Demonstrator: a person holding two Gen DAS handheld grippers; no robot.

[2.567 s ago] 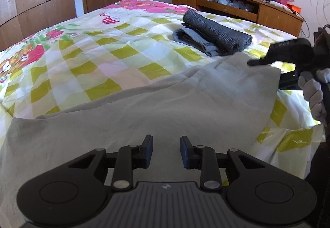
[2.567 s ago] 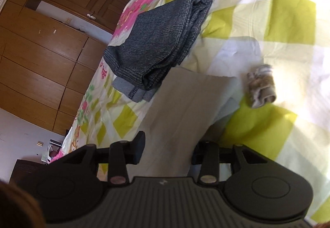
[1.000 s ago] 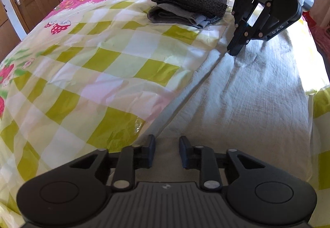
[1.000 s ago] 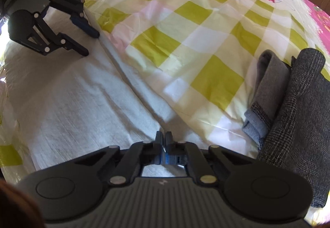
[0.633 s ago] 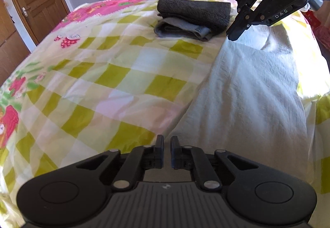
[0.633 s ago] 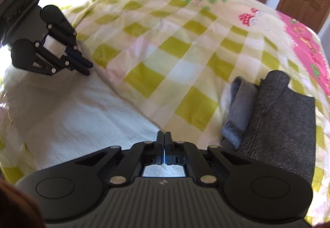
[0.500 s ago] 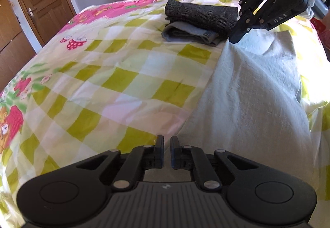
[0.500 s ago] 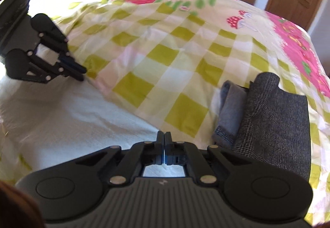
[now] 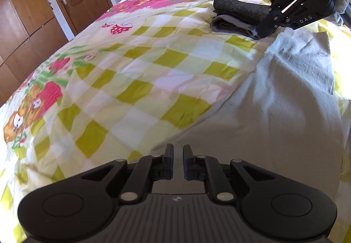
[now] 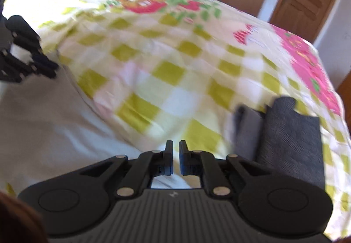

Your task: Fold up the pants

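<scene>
The pants (image 9: 285, 93), pale grey-white, lie flat along the near edge of the bed (image 9: 153, 63), on the checked bedspread, looking already doubled lengthwise w/ one long straight edge facing the middle of the bed.

Left gripper (image 9: 178, 160) sits low at one end of that edge. Its jaws are parted by a thin slit only, and cloth shows under them, but I can't tell if any fabric is pinched. Right gripper (image 10: 176, 160) is at the other end, jaws likewise a narrow slit apart w/ white cloth below; whether it has a hold is unclear too. In the left view it hovers beside the far end of the pants, just in front of the folded dark clothes (image 9: 239, 14).

Step in hand, as I judge it: getting hold of the two ends of the long edge for the next fold, prob. a crosswise one. Next move needs both jaws firmly on the cloth, then a lift together so the layers don't slip apart.

Hard to see: right view is motion-blurred, so edges are soft. Both gripper bodies hide the cloth nearest the jaws. Waistband vs. hems can't be told apart. Pants' outer side runs off frame.
</scene>
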